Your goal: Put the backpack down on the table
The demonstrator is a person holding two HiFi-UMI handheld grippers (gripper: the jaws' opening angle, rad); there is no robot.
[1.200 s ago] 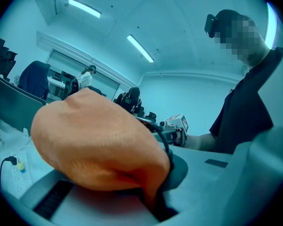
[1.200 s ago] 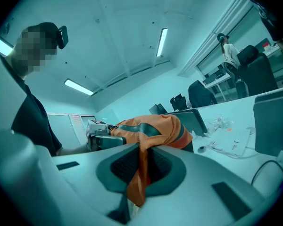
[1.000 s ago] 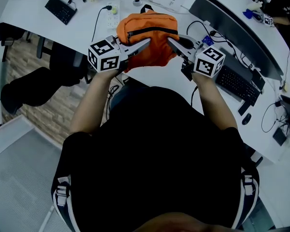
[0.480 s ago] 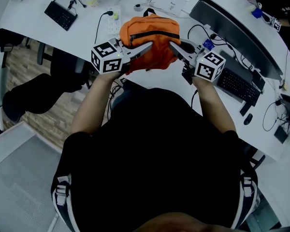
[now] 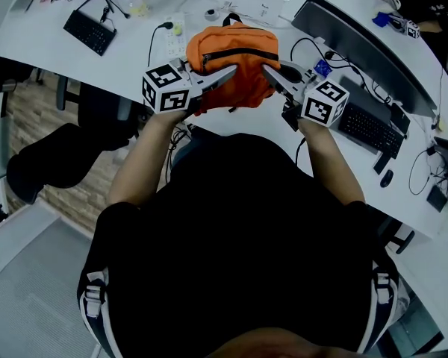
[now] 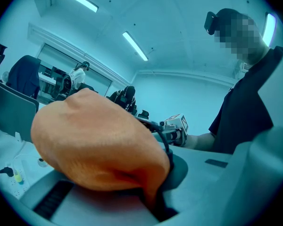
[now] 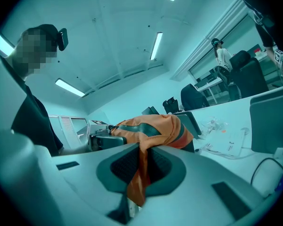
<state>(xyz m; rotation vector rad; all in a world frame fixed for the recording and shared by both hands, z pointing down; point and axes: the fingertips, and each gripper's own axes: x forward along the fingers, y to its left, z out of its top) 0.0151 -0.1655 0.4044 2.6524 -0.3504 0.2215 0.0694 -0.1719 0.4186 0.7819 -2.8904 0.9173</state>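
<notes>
**Left gripper** (image 5: 228, 71): jaws pinched together on a fold of orange fabric at the left side of the backpack (image 5: 235, 54). In the left gripper view (image 6: 153, 205) the cloth bulges out from between the pads.

**Right gripper** (image 5: 269, 70): jaws likewise clamped on a thin fold of the bag's fabric at its right side. In the right gripper view (image 7: 138, 182) a tongue of orange cloth runs down through the pads.

**Backpack**: orange with a dark zip across the top. It hangs between the two grippers over the tabletop (image 5: 235, 121), just inside the near edge. Its bulk sags between the two pinch points. Whether its underside touches the surface cannot be told.

**Surroundings on the tabletop**: a power strip (image 5: 175, 30) lies just beyond the bag towards the far edge. A monitor (image 5: 358, 47) and a keyboard (image 5: 366, 129) sit to the right, and a second keyboard (image 5: 89, 32) sits at the far left.

**Task status**: the bag has been brought over the tabletop and is gripped on both sides. By appearance, what remains is to settle its weight on the clear patch below and open both grippers.
</notes>
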